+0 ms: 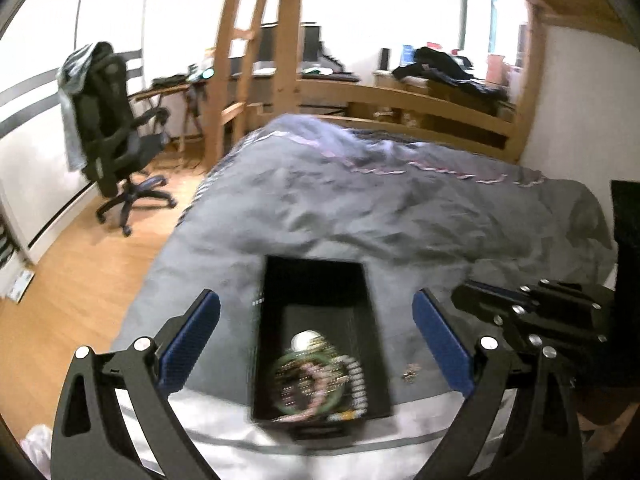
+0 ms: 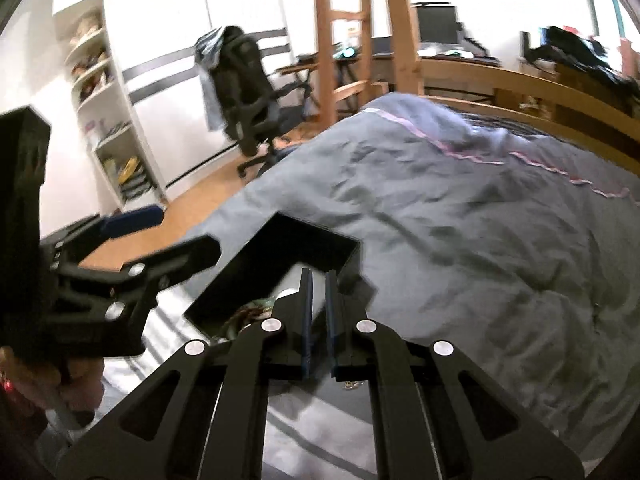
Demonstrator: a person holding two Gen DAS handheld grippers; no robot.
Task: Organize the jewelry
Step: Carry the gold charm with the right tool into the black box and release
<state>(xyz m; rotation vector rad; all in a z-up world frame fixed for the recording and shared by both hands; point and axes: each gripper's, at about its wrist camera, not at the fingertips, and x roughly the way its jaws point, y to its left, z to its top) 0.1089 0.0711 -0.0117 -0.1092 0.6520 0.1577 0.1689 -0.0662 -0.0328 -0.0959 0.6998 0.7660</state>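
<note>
On the bed (image 1: 400, 208), near its close edge: black open box (image 1: 316, 280) sitting on the grey duvet (image 2: 480, 220), long side running near to far. Piled at the near end of the box, a tangle of jewelry (image 1: 320, 380), with a green bangle (image 1: 280, 404), pinkish beads and a pale round piece at the far side of the pile; too blurry to tell more. Just right of the box, lying loose on the duvet and apart from it, one small dark trinket (image 1: 410, 374), maybe an earring, can't really tell.

Left gripper (image 1: 316, 340) spread wide, blue pads (image 1: 192, 344) either side of the box, holding nothing, hovering above the box's near end. Right gripper (image 2: 318, 320) nearly closed, only a thin slit between its pads, nothing visibly pinched in there. Pointing at the box's right wall from the near side. A tiny gold-ish bit (image 2: 352, 385) peeking out below it on the duvet.

Far left: black office chair (image 1: 116, 128) on the wood floor (image 1: 80, 280), plus a white shelf unit (image 2: 104, 100). Far side: wooden ladder (image 1: 256, 40).
</note>
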